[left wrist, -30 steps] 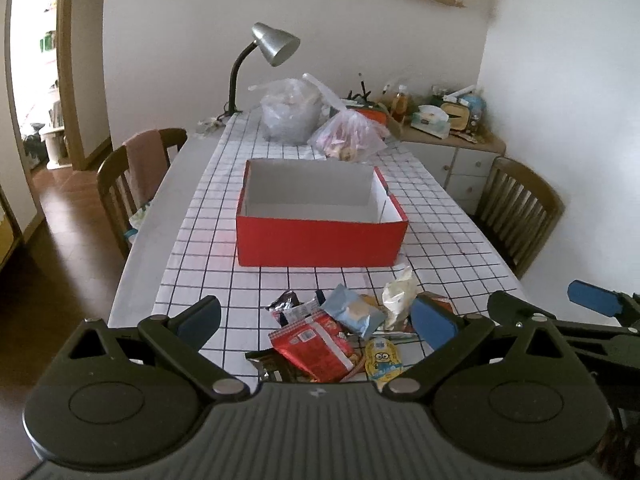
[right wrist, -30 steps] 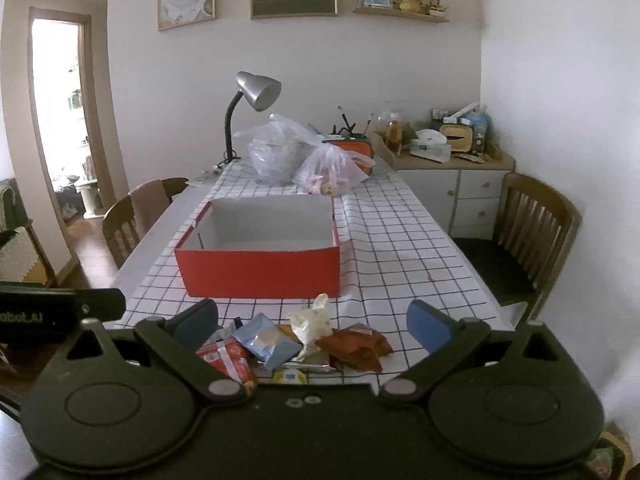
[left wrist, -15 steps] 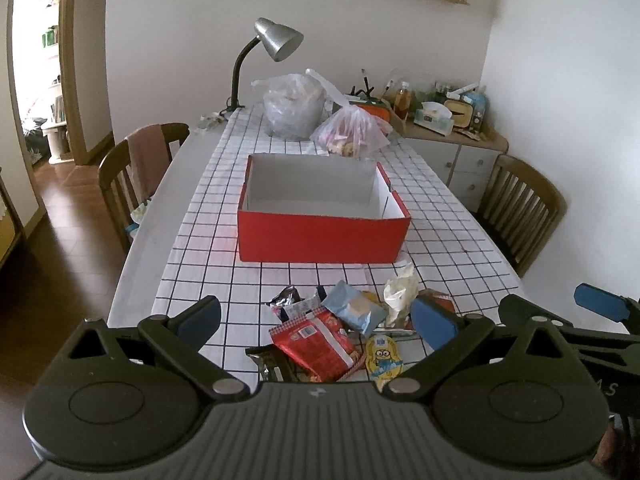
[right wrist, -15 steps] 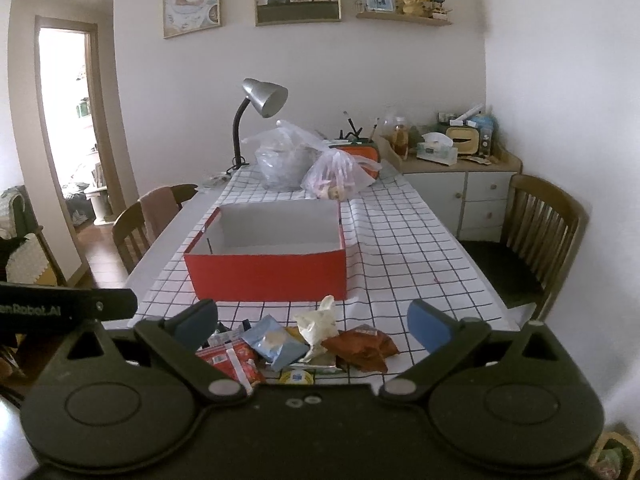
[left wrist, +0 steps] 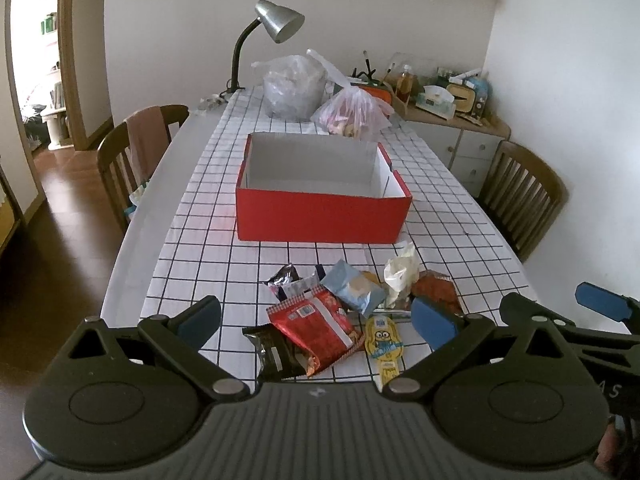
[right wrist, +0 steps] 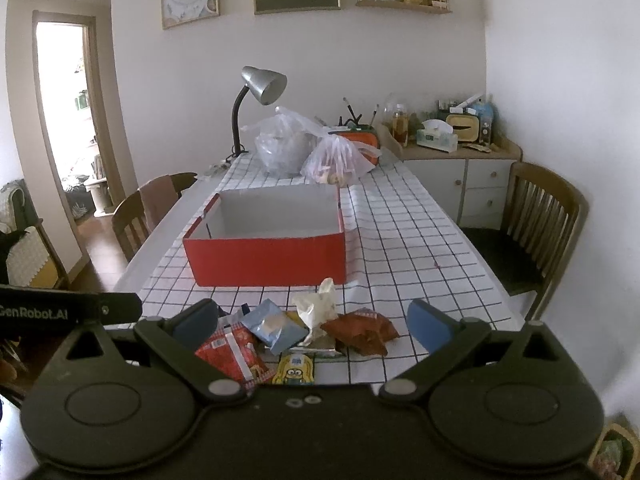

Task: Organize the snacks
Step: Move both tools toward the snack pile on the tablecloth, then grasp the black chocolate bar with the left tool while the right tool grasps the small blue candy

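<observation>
Checked cloth covers the surface (left wrist: 208, 240); a loose heap of snack packets (left wrist: 340, 312) lies at its near end, just before an empty red box (left wrist: 320, 216). Left tongs (left wrist: 316, 322) and right tongs (right wrist: 312, 326) hover wide, holding nothing. Judged: sorting not begun; next, grip one packet.

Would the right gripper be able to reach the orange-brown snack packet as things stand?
Probably yes: the right gripper is open, and the orange-brown snack packet lies uncovered at the pile's right edge.
</observation>
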Available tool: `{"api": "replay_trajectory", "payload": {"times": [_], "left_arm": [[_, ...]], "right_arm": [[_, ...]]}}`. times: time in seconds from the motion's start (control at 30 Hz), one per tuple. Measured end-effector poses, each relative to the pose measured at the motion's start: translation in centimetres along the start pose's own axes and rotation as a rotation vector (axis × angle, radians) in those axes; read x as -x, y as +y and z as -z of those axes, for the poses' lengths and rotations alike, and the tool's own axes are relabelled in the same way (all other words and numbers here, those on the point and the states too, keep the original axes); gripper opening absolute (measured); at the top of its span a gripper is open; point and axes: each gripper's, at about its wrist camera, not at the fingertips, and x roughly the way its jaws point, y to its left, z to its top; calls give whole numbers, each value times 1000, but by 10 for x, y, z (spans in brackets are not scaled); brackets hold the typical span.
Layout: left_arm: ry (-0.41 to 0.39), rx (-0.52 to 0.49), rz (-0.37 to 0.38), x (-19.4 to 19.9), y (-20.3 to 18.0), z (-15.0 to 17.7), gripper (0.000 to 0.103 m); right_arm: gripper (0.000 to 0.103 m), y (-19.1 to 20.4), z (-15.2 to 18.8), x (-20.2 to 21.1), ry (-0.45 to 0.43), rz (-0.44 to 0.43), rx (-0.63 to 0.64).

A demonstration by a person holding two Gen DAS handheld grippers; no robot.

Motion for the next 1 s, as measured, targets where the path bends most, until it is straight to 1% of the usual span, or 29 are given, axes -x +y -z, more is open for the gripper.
{"api": "replay_trajectory", "payload": {"times": [0.33, 0.77, 0.87, 1.0], "left_arm": [[14, 3, 2, -3, -3, 4, 102], [53, 4, 11, -20, -5, 7, 102], [68, 15, 6, -28, -2, 9, 102], [107, 26, 0, -41, 1, 12, 102]], "right_arm": [[101, -1, 5, -2, 9, 3, -4], [101, -8, 12, -12, 42, 18, -13], [101, -16, 16, -22, 65, 37, -35], [97, -32, 29, -38, 113, 92, -60]]}}
